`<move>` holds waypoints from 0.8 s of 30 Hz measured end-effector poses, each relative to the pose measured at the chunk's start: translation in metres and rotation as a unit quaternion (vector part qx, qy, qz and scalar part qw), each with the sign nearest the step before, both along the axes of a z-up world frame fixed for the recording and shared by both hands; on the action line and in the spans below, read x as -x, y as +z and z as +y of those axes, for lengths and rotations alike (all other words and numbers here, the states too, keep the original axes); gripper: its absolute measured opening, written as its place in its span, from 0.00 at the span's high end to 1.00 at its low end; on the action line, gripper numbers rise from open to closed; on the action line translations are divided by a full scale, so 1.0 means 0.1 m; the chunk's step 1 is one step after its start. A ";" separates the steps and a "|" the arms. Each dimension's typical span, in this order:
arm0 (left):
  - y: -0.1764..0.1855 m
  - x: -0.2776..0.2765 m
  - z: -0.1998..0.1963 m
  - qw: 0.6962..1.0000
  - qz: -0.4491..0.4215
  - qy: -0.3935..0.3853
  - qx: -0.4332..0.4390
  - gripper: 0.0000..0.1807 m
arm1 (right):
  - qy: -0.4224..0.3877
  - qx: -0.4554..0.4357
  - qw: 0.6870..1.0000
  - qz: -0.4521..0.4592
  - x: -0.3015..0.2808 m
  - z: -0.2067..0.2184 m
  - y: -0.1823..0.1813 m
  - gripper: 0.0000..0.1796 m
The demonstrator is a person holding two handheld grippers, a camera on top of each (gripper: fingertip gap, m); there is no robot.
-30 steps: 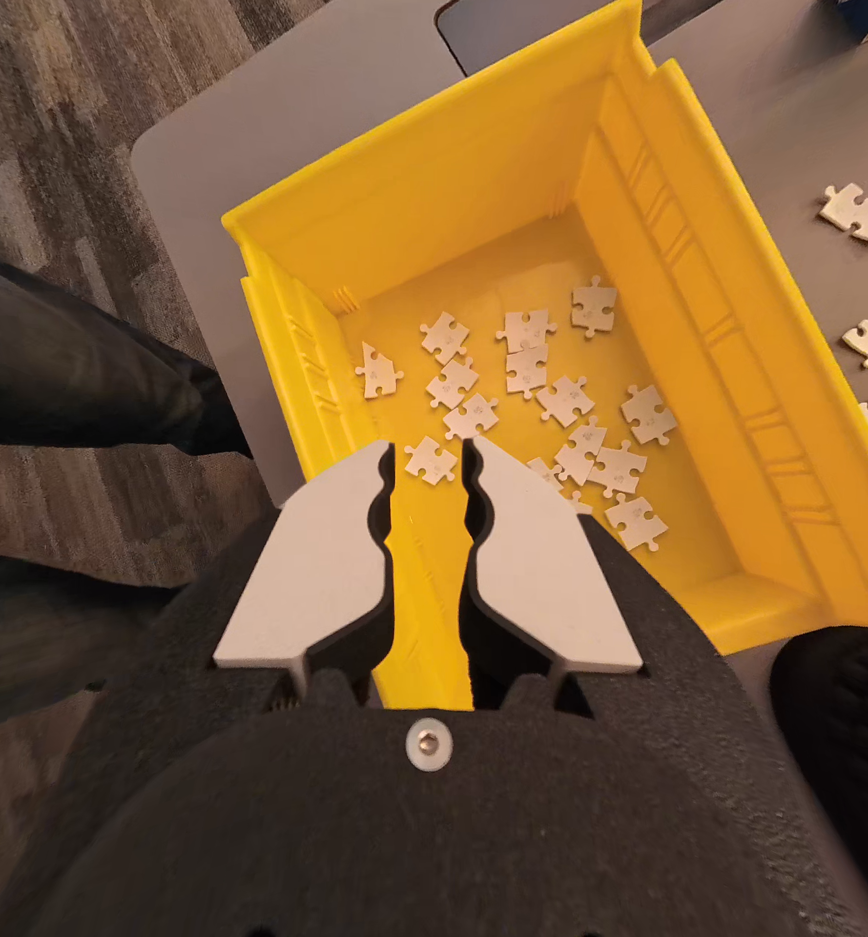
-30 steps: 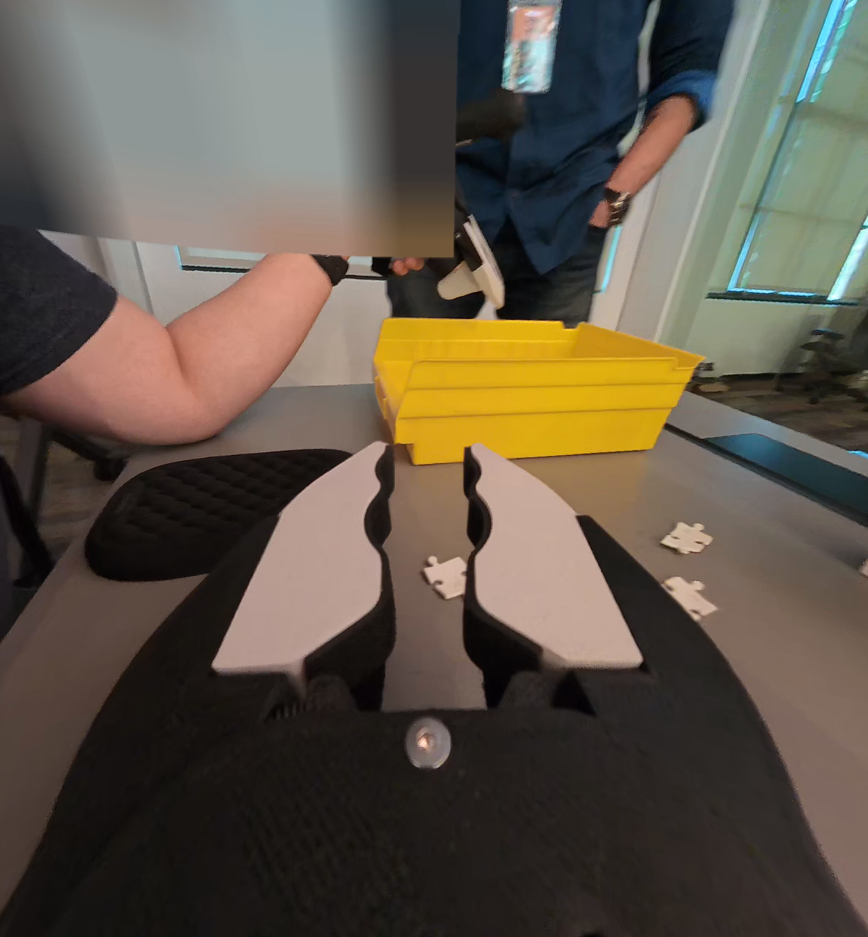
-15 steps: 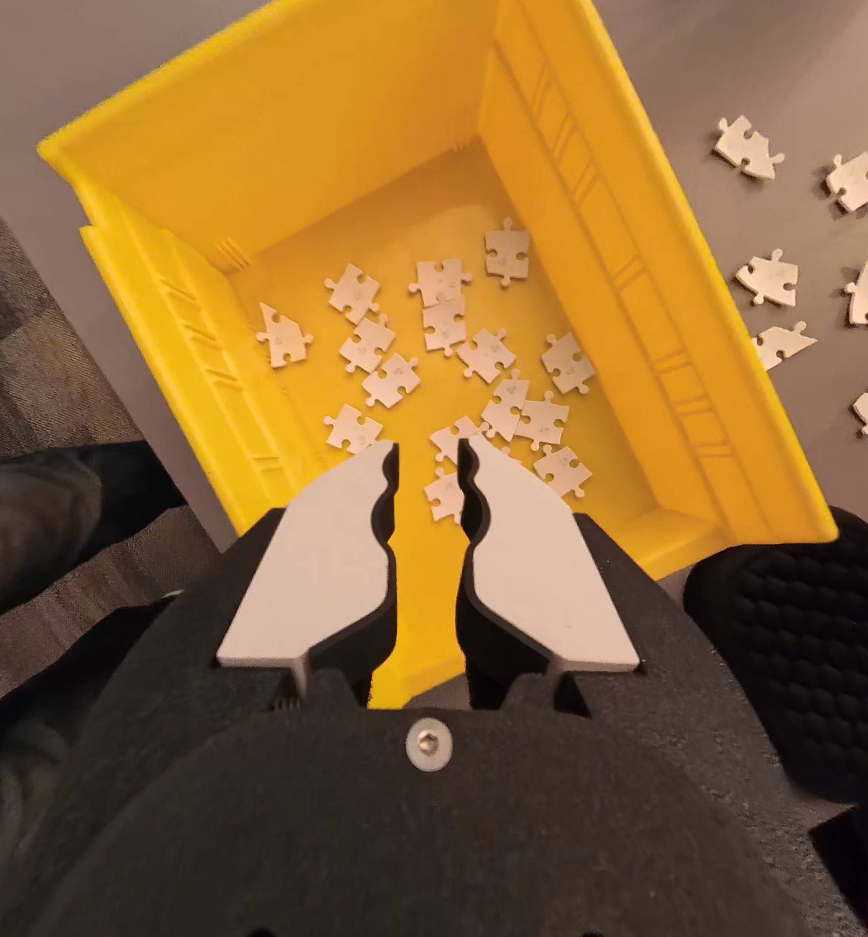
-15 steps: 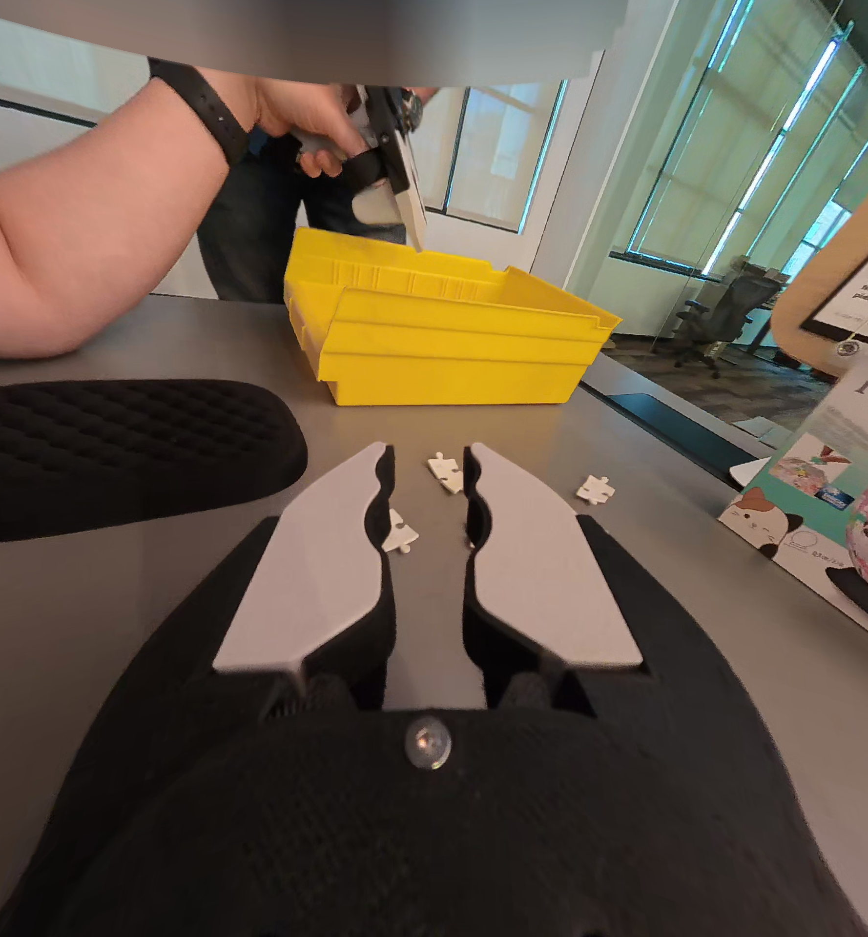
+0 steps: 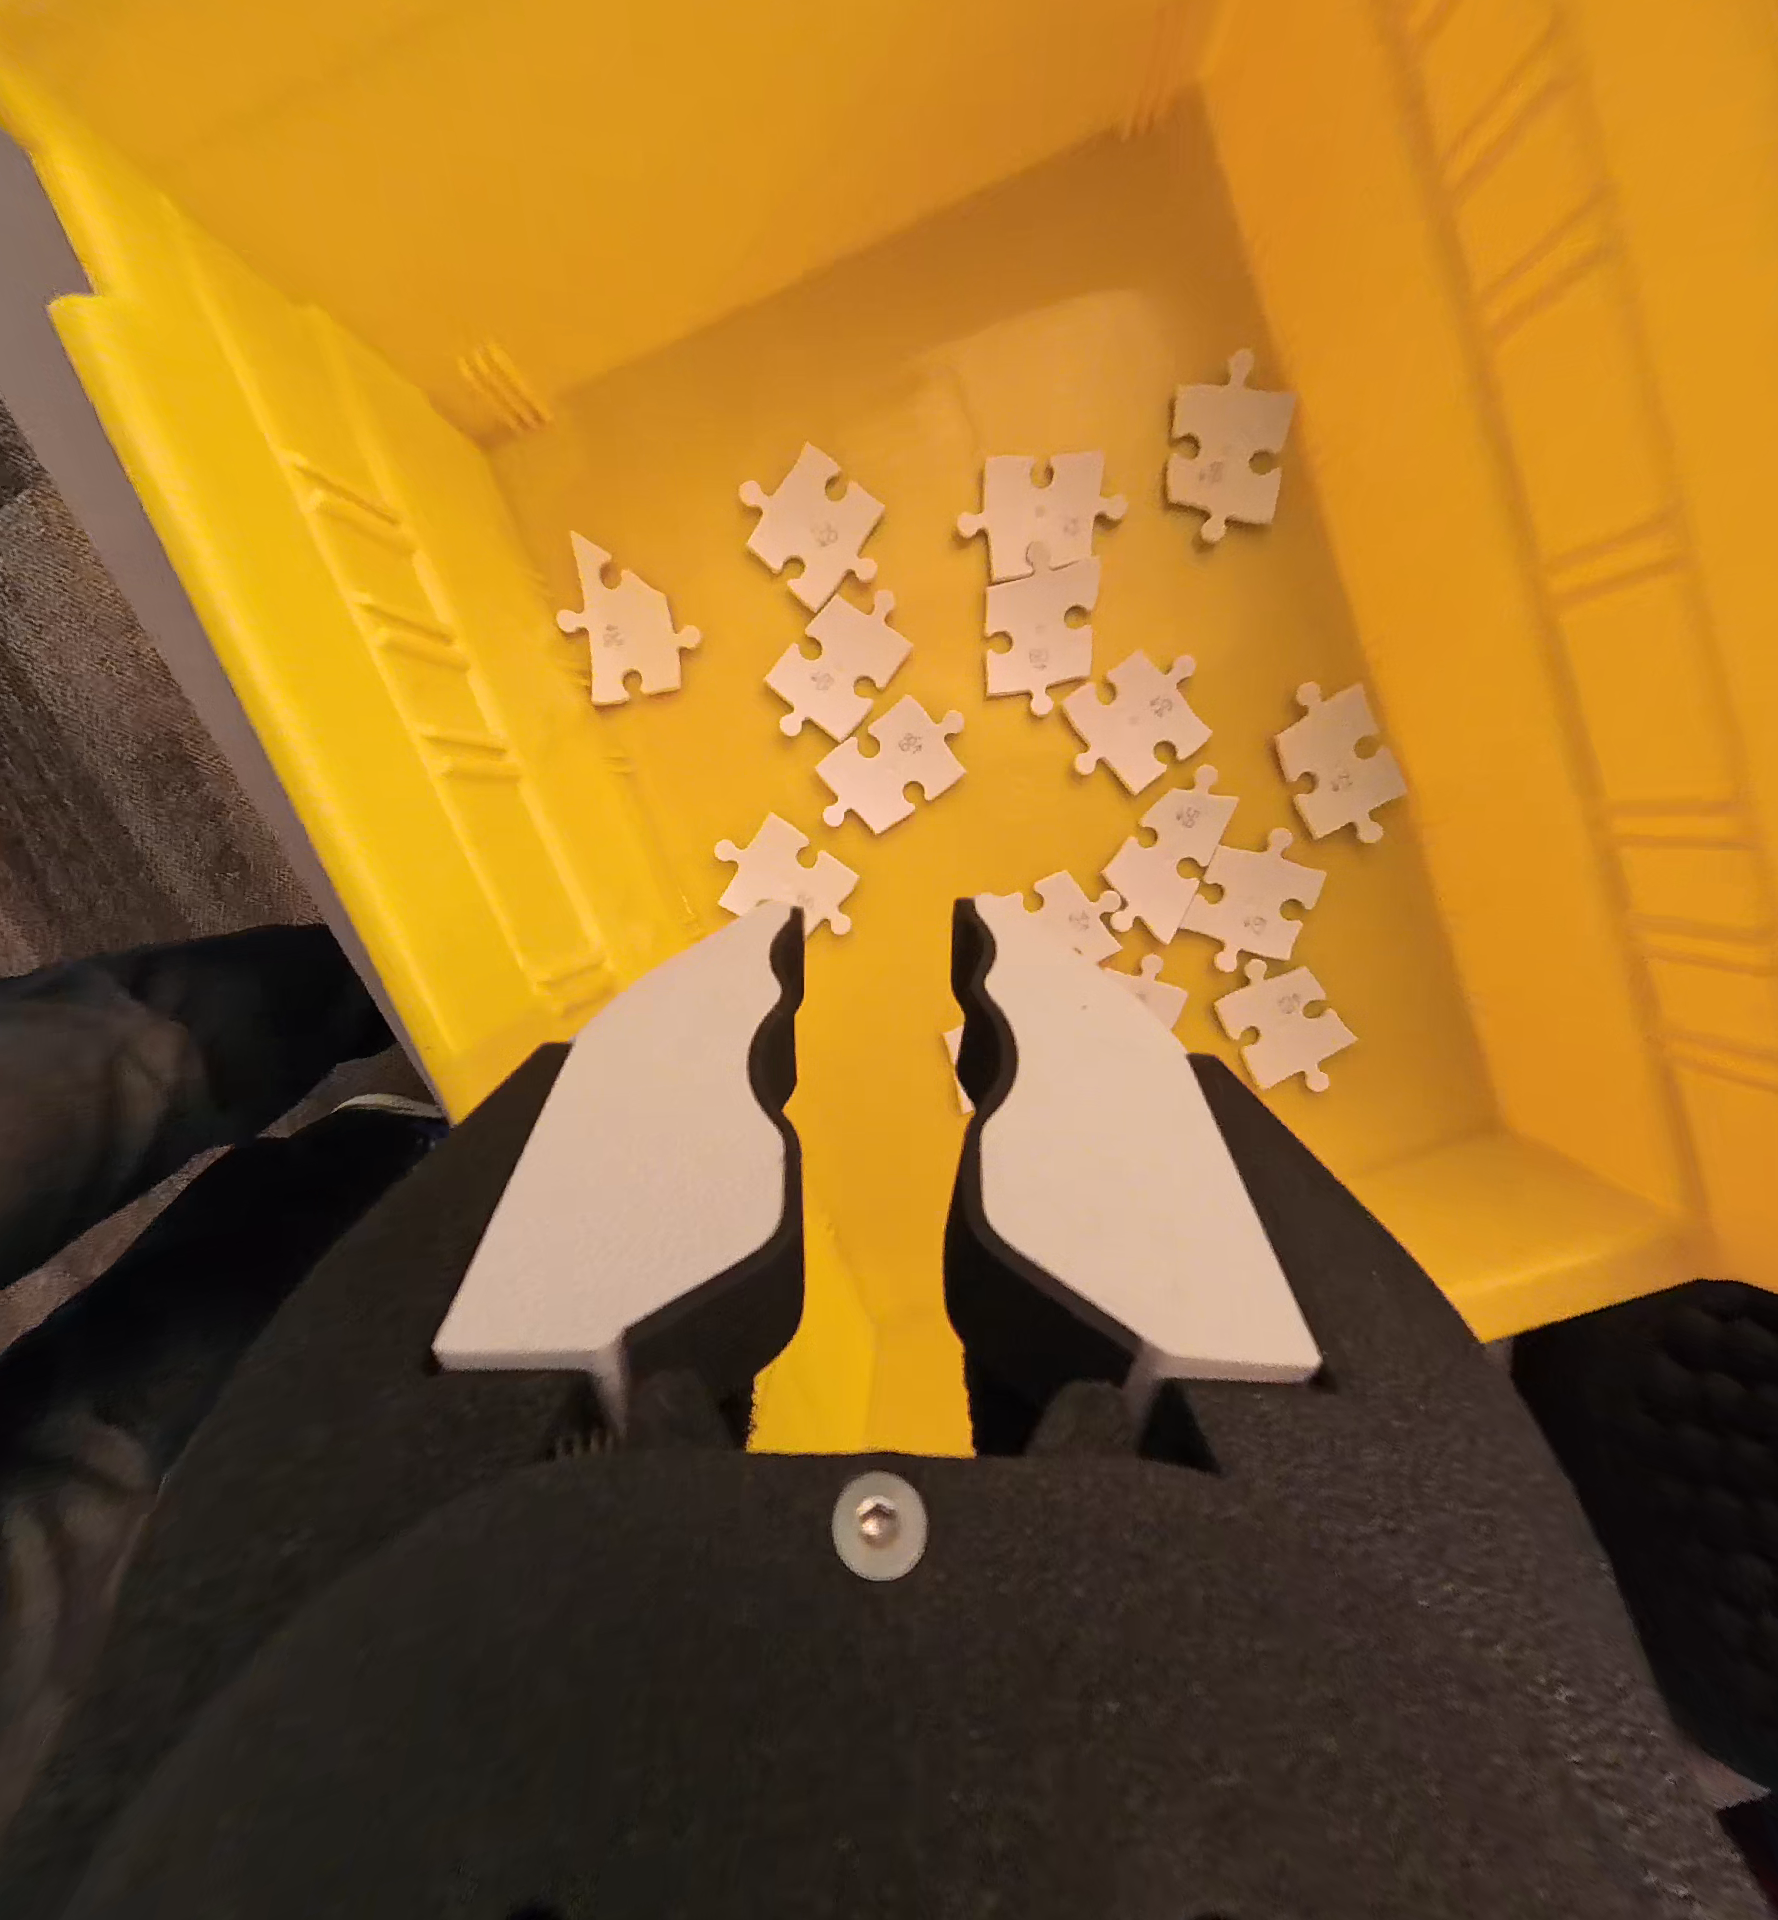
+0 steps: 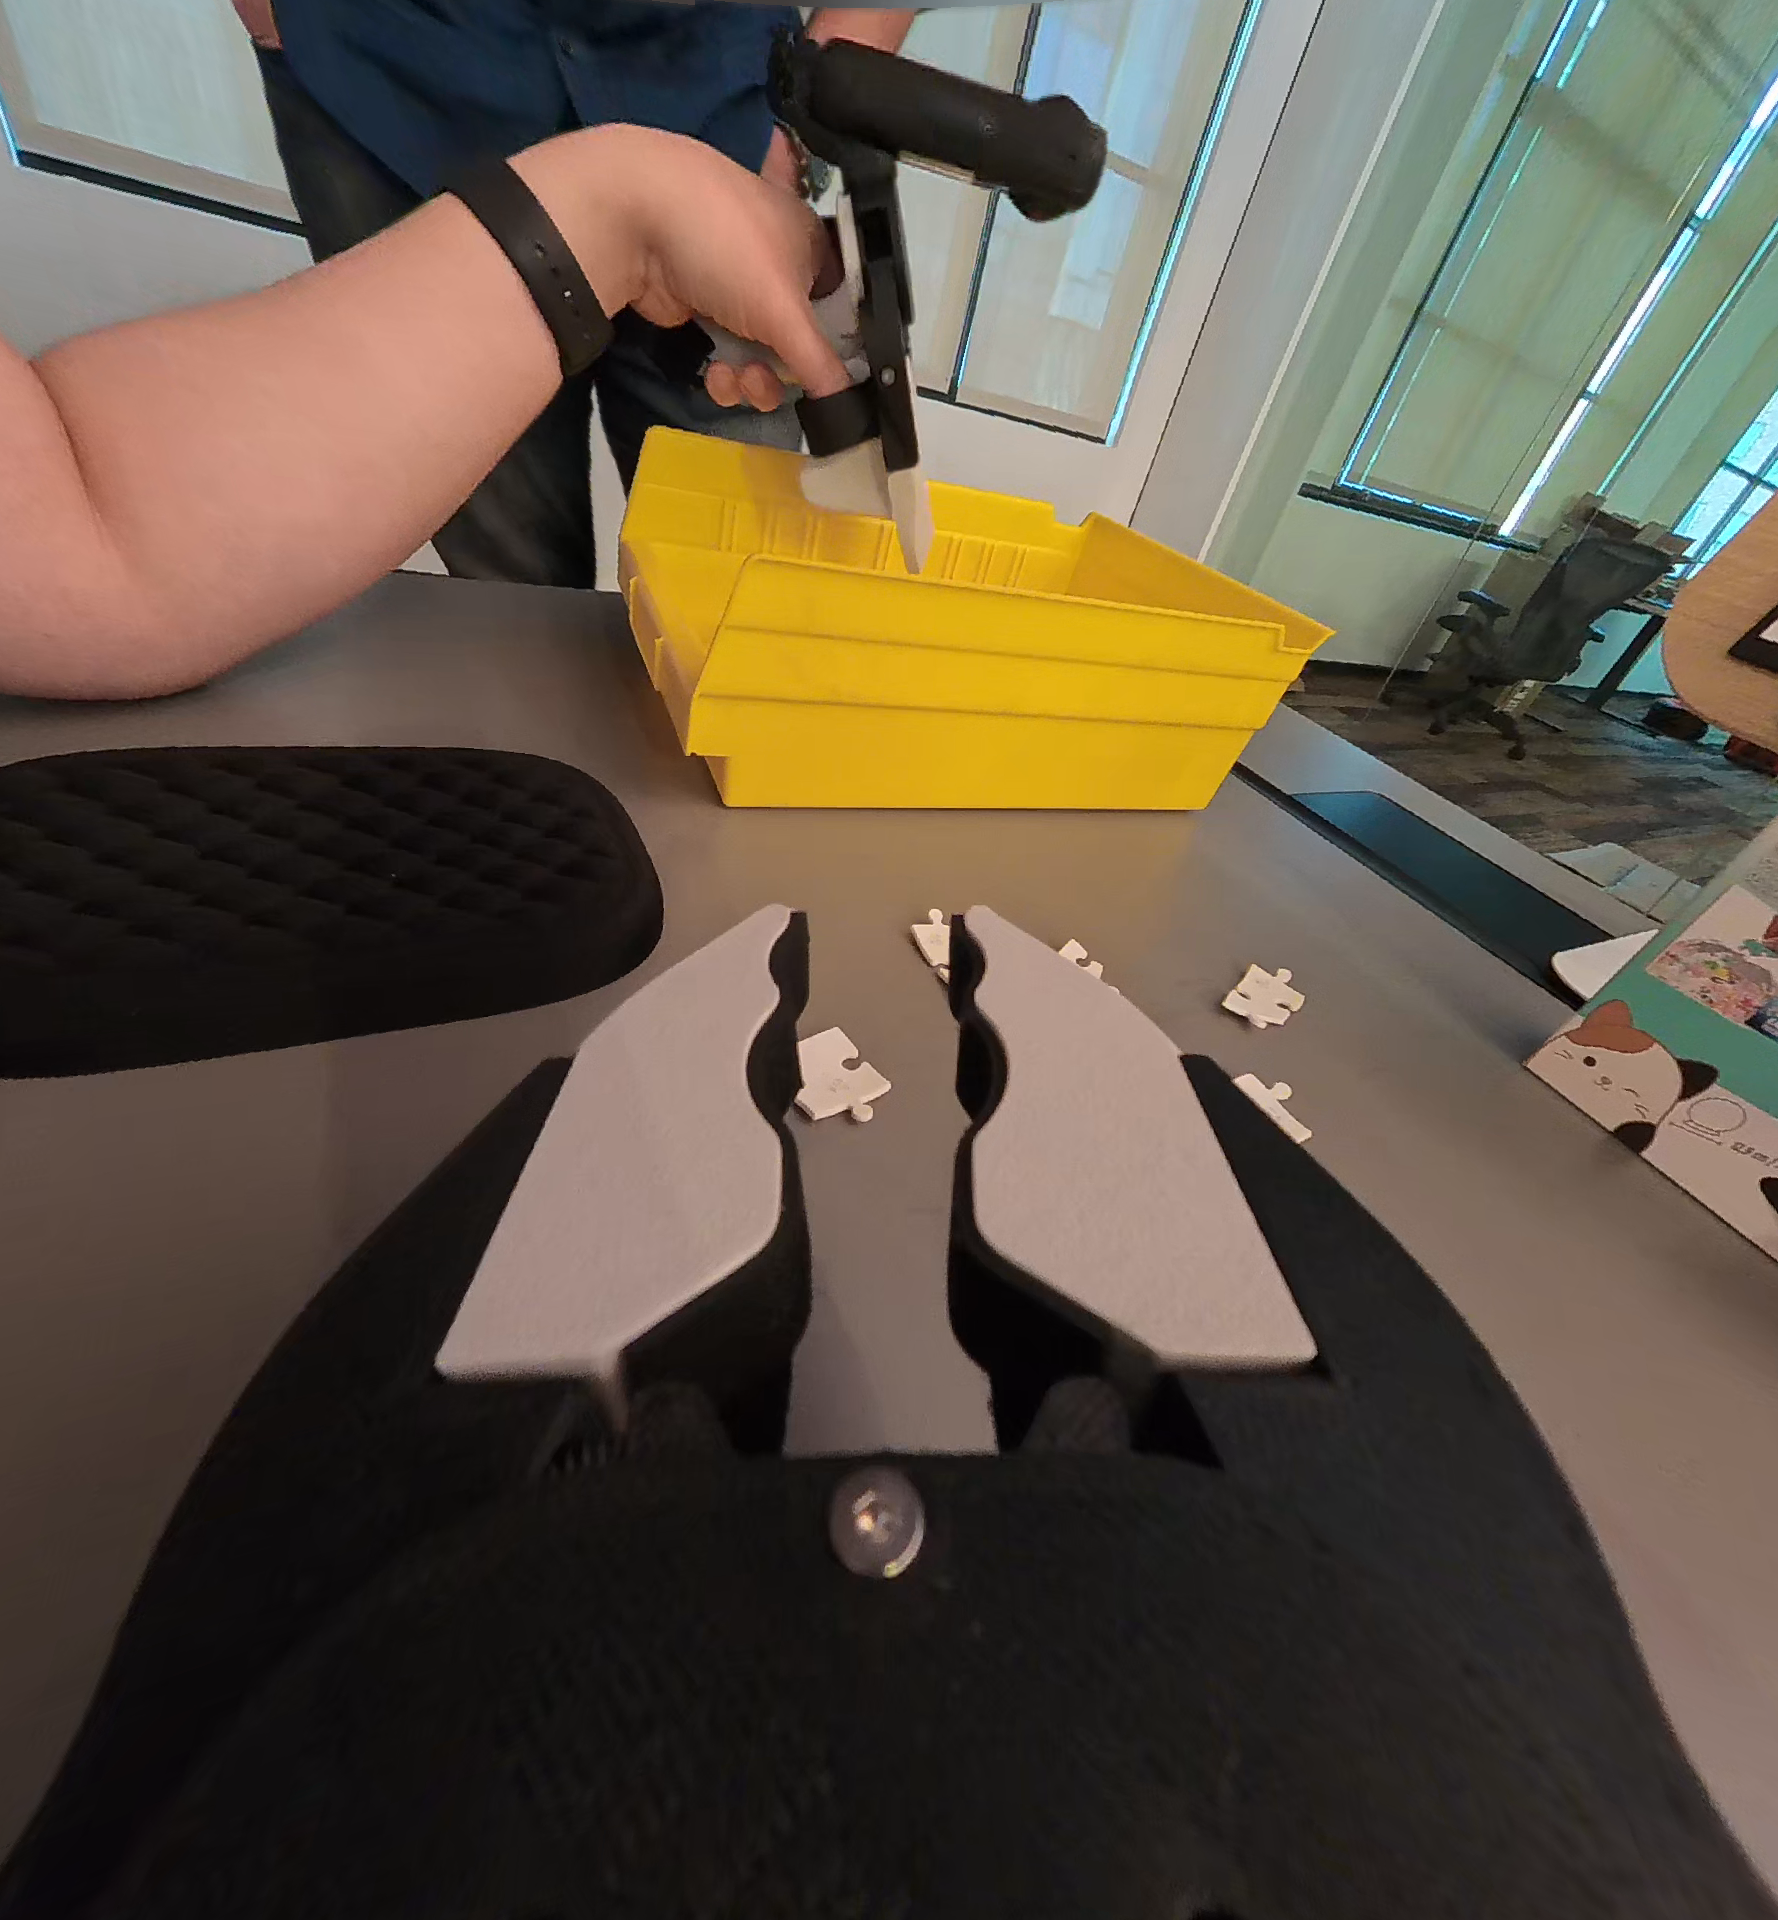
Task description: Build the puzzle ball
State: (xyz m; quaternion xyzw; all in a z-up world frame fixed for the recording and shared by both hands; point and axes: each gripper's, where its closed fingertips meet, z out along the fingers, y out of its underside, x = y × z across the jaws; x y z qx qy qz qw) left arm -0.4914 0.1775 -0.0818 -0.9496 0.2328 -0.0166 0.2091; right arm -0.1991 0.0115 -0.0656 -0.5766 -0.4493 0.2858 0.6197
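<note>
Left gripper (image 5: pixel 877 914) points steeply down into the yellow bin (image 5: pixel 365 582), jaws a little apart and empty, tips just above the loose pieces (image 5: pixel 895 764). Right gripper (image 6: pixel 880 920) sits low and near level over the table (image 6: pixel 1384 1195), narrowly apart, empty, more pieces (image 6: pixel 838 1075) scattered around its tips.

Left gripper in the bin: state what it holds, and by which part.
Nothing. The left gripper is open over the puzzle pieces in the yellow bin.
</note>
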 end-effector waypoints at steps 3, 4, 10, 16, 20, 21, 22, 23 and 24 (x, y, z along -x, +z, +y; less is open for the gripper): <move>0.05 0.01 0.11 0.999 0.012 0.007 -0.031 0.85 | 0.002 0.001 1.000 0.000 0.01 0.00 0.00 0.85; 0.07 -0.01 0.17 0.999 0.005 0.016 -0.047 0.85 | 0.003 0.001 1.000 0.001 0.01 0.00 0.00 0.85; -0.02 -0.19 0.45 0.994 -0.044 0.059 -0.079 0.82 | 0.009 0.002 1.000 -0.002 0.03 -0.01 0.00 0.85; 0.18 -0.13 0.33 0.993 -0.059 0.062 -0.080 0.79 | 0.010 0.004 1.000 0.002 0.03 -0.01 0.00 0.85; 0.40 -0.04 0.12 0.994 -0.050 0.052 -0.086 0.78 | 0.013 0.006 1.000 0.002 0.03 -0.02 0.00 0.85; 0.44 -0.01 0.09 0.994 -0.049 0.051 -0.088 0.78 | 0.014 0.007 1.000 0.003 0.03 -0.02 0.00 0.85; 0.46 0.00 0.07 0.994 -0.049 0.049 -0.089 0.78 | 0.015 0.008 1.000 0.004 0.03 -0.02 0.00 0.85; 0.46 0.02 0.05 0.994 -0.048 0.048 -0.088 0.78 | 0.016 0.010 1.000 0.005 0.03 -0.01 0.00 0.85; 0.46 0.03 0.05 0.994 -0.046 0.047 -0.087 0.78 | 0.016 0.013 1.000 0.006 0.03 -0.01 0.00 0.85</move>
